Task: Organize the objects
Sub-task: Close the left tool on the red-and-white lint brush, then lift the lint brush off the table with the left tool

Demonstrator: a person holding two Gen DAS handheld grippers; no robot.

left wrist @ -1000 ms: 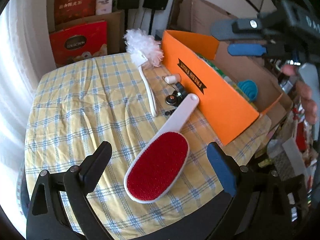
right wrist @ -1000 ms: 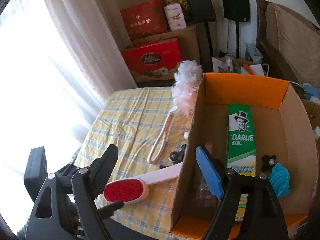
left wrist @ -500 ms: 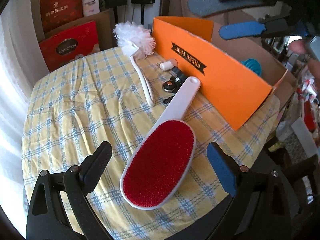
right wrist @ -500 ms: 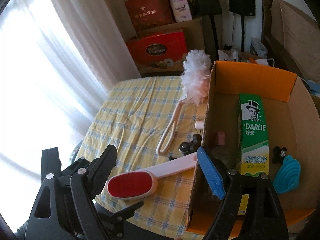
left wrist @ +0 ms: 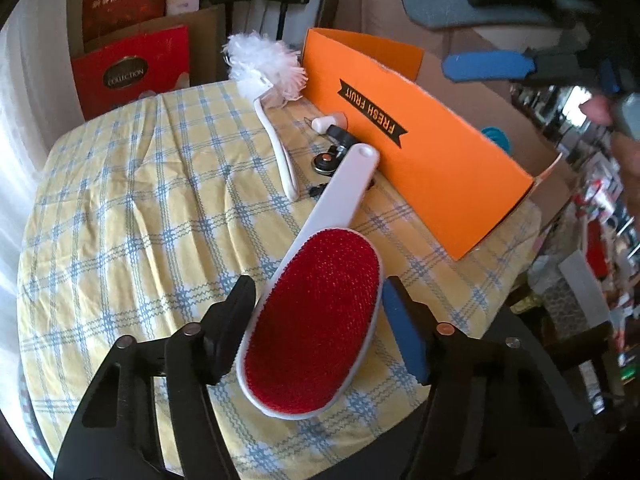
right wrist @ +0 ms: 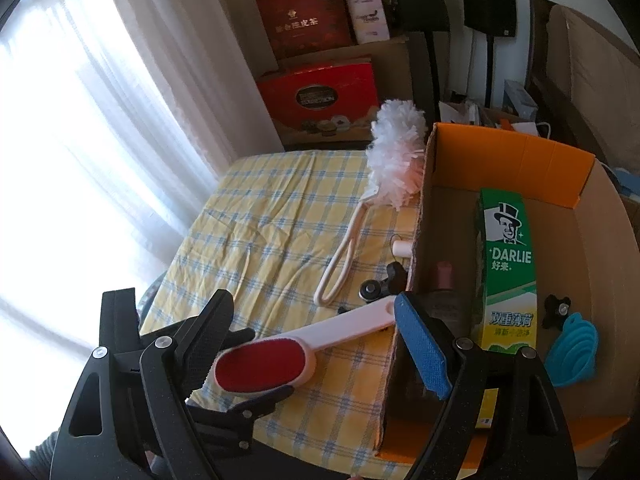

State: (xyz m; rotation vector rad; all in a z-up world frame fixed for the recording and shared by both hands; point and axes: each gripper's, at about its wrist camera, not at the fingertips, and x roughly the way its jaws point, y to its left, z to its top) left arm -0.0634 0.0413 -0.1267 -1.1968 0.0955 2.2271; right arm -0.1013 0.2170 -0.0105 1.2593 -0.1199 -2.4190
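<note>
Surface: round table under a yellow-and-blue checked cloth (left wrist: 132,208), bright curtained window on the left, red gift boxes (right wrist: 320,96) stacked against the back wall.

Left to right on the cloth: bare cloth nearest the window; then the left gripper (left wrist: 316,320), its jaws closing round the oval head of a white plastic lint brush with a red velvet pad (left wrist: 316,332). The black finger stands at one long edge of the head, the blue-padded finger at the other; the pads look at or just short of contact, so I do not count it as a firm hold yet. Gripping across the head leaves the handle free to lead toward the box, judged.

Next: a white fluffy duster with a looped plastic handle (left wrist: 276,120), lying flat, fluffy head near the box corner. Small black hardware pieces (left wrist: 326,162) and a little white cylinder (left wrist: 328,122) sit beside the box wall.

Right: an orange cardboard fruit box (left wrist: 432,168), open-topped, already holding a green toothpaste carton (right wrist: 506,268) and a blue collapsible funnel (right wrist: 574,348). This is likely the collecting point.

The right gripper (right wrist: 316,328) hovers released, empty, over the near box wall.
</note>
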